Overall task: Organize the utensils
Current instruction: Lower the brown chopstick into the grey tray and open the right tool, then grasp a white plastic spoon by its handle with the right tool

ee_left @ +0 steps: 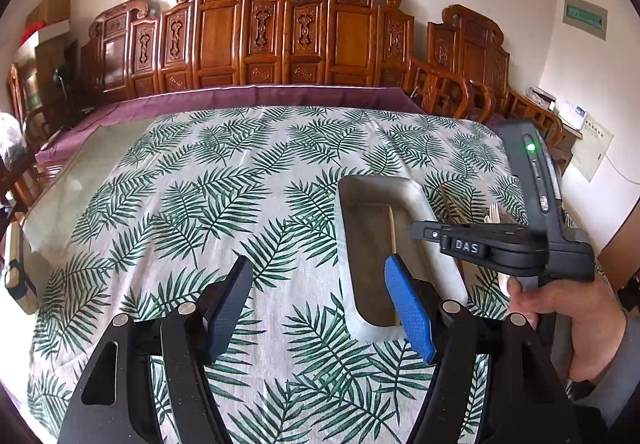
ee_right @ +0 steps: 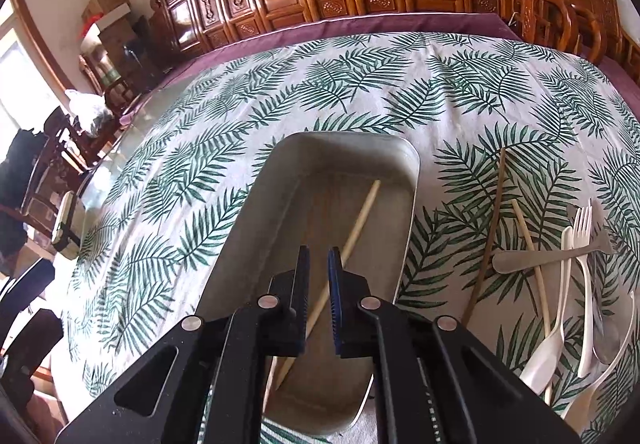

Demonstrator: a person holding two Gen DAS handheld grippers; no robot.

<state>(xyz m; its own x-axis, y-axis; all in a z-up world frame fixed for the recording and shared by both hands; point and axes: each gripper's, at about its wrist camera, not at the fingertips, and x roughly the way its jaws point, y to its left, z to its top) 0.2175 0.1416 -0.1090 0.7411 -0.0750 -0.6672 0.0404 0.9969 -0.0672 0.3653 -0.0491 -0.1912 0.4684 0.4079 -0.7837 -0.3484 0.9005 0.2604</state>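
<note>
A grey metal tray [ee_right: 352, 138] lies on the leaf-print cloth with one pale chopstick [ee_right: 366, 208] lying slanted inside it. My right gripper [ee_right: 319, 268] hangs over the tray's near half. Its jaws stand a narrow gap apart, with nothing pressed between them and the chopstick passing beneath them. Right of the tray lie a dark chopstick [ee_right: 489, 228], a pale chopstick [ee_right: 529, 244], a metal spoon [ee_right: 520, 260], a white fork [ee_right: 585, 244] and a white spoon [ee_right: 546, 348]. My left gripper [ee_left: 318, 262] is open and empty at the tray's [ee_left: 368, 212] left edge. A hand [ee_left: 560, 320] holds the right gripper's body.
Bare glass tabletop [ee_left: 80, 180] shows left of the cloth. A small strapped block [ee_right: 68, 228] sits at that left edge. Carved wooden chairs [ee_left: 280, 32] line the far side behind a purple cloth strip [ee_left: 240, 96].
</note>
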